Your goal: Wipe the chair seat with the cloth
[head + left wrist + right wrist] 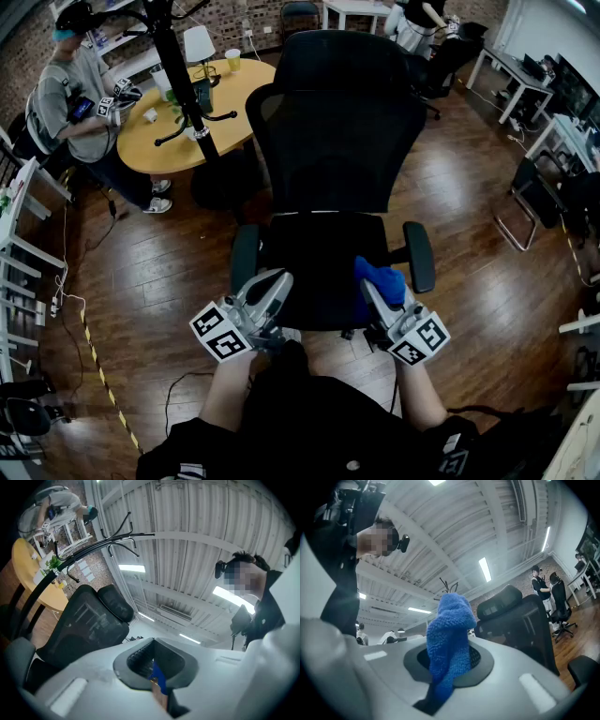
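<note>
Jaws of the left gripper, low and left of centre, are closed together and hold nothing. The right gripper is clamped on a blue microfibre cloth, bunched above the lower right of the black chair seat. Contact with the seat cannot be confirmed. Wiping appears not yet started. The next move calls for pressing the cloth flat and stroking across. Beyond are the mesh backrest and, upper left, a round wooden table.

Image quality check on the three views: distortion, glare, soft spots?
Head view: strong fisheye bend, dark corners, black seat shows little detail. Left gripper view: ceiling lights blown out, near foreground soft. Right gripper view: cloth sharp, lamp glaring, edges vignetted.
</note>
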A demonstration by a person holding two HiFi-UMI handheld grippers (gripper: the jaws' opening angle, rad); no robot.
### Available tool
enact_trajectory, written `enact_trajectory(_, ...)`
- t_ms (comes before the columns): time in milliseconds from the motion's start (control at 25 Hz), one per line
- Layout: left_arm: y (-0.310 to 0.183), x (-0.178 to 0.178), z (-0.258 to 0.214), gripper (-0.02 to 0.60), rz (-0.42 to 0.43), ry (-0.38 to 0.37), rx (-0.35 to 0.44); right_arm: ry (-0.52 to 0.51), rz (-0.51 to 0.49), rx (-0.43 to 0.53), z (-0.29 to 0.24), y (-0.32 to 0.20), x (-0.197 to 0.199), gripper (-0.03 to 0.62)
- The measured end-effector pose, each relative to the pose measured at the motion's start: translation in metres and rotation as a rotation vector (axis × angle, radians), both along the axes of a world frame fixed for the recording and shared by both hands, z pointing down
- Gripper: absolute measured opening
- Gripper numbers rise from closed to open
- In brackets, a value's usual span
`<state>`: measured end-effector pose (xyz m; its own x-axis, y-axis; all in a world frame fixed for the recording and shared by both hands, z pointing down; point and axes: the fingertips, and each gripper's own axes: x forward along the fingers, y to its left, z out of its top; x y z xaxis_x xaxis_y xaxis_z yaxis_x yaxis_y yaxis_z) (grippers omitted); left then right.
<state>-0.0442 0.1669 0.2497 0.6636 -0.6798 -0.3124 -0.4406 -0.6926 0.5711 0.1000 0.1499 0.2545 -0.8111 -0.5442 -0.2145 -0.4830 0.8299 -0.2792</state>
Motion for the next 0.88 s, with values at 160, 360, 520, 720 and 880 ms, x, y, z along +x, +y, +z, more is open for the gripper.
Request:
enact_trajectory(160,-0.066,-0.037,0.017,-0.009,0.017,0.011,-0.016,0.045,0.024,-0.029,0.021,-0.075,-0.043,0.035)
enact_trajectory(360,-0.128,-0.055,0.043,-0.009,0.039,0.000,-0.090,0.150,0.071,-0.143,0.070,-0.166,-0.081,0.035)
enact_trajectory(520,-0.152,-0.058,0.076,-0.009,0.008,0.015,-0.179,0.256,0.044,-0.298,0.160,-0.230,-0.116,0.035)
enact_trajectory(720,-0.167,-0.058,0.138,-0.008,-0.067,0.002,-0.261,0.440,-0.079,-0.525,0.338,-0.274,-0.178,0.035)
enact_trajectory(880,-0.186,-0.069,0.180,-0.009,-0.107,0.014,-0.318,0.571,-0.077,-0.596,0.435,-0.317,-0.221,0.035)
